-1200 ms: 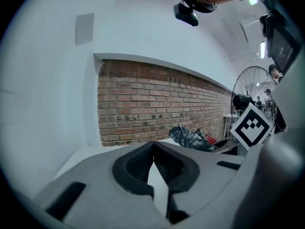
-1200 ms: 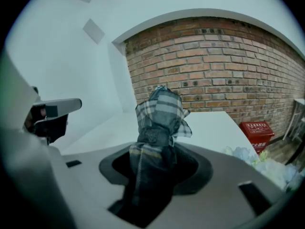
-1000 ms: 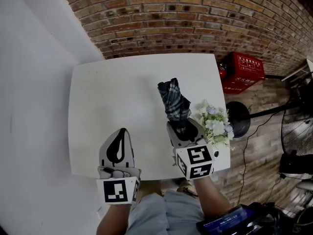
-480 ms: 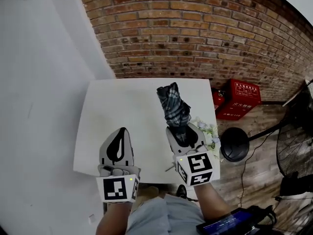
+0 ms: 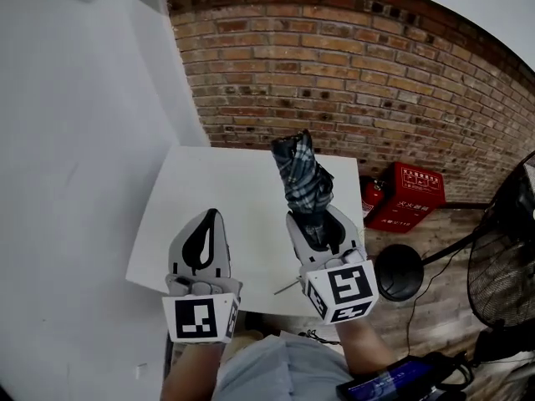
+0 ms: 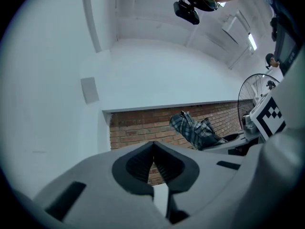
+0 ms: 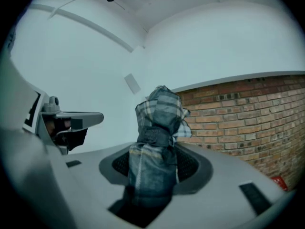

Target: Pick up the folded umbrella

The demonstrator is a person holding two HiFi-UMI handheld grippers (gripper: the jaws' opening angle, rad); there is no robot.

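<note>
The folded umbrella (image 5: 303,178), dark plaid fabric with a strap round it, sticks out forward and up from my right gripper (image 5: 322,220), held well above the white table (image 5: 219,192). In the right gripper view the jaws are shut on the umbrella (image 7: 159,137) at its lower end, with the pads pressing on both sides. My left gripper (image 5: 210,217) hovers beside it on the left, shut, with nothing in it. In the left gripper view its tips (image 6: 153,145) meet, and the umbrella (image 6: 194,130) shows to the right against the brick wall.
A brick wall (image 5: 351,82) runs behind the table and a white wall (image 5: 75,140) stands to the left. On the floor to the right are a red box (image 5: 415,192), a round black stand base (image 5: 399,271) and a fan (image 5: 506,253).
Both grippers have risen, and the umbrella has gone up with the right one, well off the table. The table now looks smaller and farther below.
</note>
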